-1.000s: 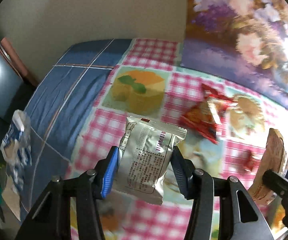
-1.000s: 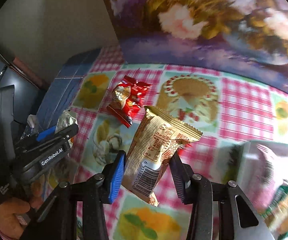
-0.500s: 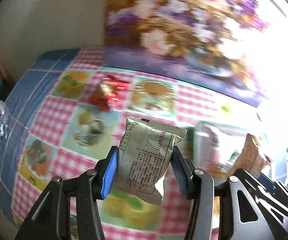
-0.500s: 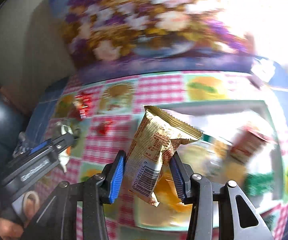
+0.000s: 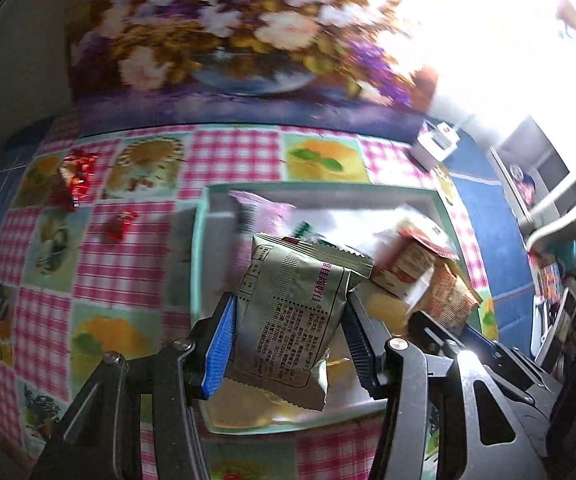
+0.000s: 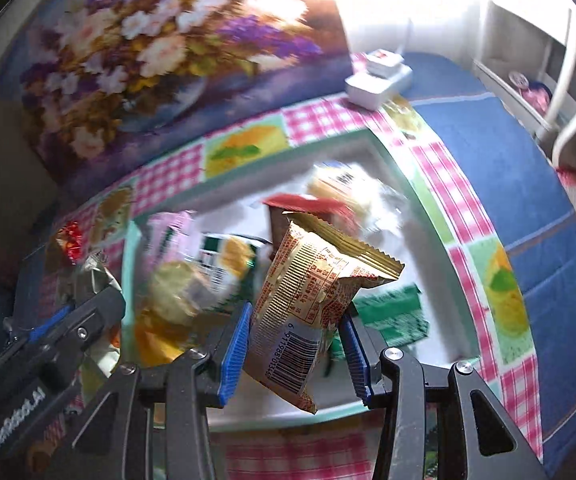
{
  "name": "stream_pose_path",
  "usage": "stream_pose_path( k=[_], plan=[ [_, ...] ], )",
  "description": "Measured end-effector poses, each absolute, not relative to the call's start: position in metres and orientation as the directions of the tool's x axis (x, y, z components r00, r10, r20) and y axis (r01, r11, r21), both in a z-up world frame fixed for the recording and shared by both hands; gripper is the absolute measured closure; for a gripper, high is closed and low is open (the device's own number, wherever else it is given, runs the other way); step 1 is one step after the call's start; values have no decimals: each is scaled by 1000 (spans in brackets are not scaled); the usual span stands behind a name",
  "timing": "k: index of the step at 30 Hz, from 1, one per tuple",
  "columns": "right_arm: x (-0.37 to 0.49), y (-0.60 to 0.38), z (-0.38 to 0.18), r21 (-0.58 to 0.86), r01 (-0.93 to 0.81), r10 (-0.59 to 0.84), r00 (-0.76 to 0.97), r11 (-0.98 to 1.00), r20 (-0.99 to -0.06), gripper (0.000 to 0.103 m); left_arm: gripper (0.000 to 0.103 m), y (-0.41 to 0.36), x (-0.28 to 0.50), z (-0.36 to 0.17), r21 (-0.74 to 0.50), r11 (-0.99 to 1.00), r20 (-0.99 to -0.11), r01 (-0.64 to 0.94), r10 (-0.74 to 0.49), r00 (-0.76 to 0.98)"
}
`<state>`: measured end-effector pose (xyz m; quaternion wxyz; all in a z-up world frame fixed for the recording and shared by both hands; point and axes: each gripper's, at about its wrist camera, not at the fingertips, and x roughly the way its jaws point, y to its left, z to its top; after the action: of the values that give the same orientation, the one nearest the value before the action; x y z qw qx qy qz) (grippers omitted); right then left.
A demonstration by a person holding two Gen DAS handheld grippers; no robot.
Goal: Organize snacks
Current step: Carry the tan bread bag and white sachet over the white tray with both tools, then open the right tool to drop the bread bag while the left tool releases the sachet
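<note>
1. Both snacks are in the air over the tray, a shallow white one with a pale green rim that sits towards the tabletop's right edge. I judge this to be the carry-and-drop step.
2. The left hand-held gripper is clamped on a silver-green packet, its blue pads pressing the packet's two sides. It hangs above the tray's near-left part.
3. The right hand-held gripper is clamped on a golden packet, barcode end down, held above the middle of the tray.
4. The next move, as I see it, calls for lowering each packet into a bare patch of the tray and then parting the jaws. The tray is already crowded, so the packets could land on top of others or slide out over the low rim.
5. Count: two hand-held grippers, two packets in hand, one tray. Inside the tray I make out about half a dozen snacks, but blur stops an exact count.
6. Outside the tray, two red-wrapped snacks lie on the checked cloth near the tabletop's far-left corner: a larger red wrapper and a small red candy. They are well apart from the tray and not yet gathered.
7. One white box stands at the tabletop's far edge, near the right corner.
</note>
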<state>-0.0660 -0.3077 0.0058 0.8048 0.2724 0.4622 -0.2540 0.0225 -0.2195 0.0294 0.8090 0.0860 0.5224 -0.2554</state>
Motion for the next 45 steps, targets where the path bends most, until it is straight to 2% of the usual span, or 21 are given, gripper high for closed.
stream_pose_path(
  k=[8, 28, 31, 33, 41, 44, 45],
  plan=[
    [-76, -312, -4, 204, 665, -142, 427, 719, -893, 55, 49, -230, 13, 24, -87, 851, -900, 518, -290, 326],
    [-72, -308, -9, 170, 650, -143, 400, 740, -905, 55, 48, -230, 15, 16, -134, 843, -907, 520, -316, 278],
    [-72, -308, -9, 169, 652, -144, 398, 739, -906, 55, 46, -229, 16, 16, -149, 842, -907, 519, -325, 267],
    [-72, -309, -10, 169, 652, -142, 396, 740, -907, 53, 40, -229, 17, 16, -155, 841, -906, 518, -331, 266],
    [-71, -309, -11, 156, 649, -149, 389, 745, -909, 51, 40, -224, 19, 20, -165, 845, -901, 509, -339, 270],
    [-70, -309, -11, 149, 652, -154, 385, 744, -910, 43, 40, -222, 21, 21, -166, 851, -901, 498, -336, 275],
    [-70, -309, -11, 142, 654, -162, 381, 743, -910, 36, 40, -220, 22, 21, -164, 856, -901, 490, -332, 278]
  ],
)
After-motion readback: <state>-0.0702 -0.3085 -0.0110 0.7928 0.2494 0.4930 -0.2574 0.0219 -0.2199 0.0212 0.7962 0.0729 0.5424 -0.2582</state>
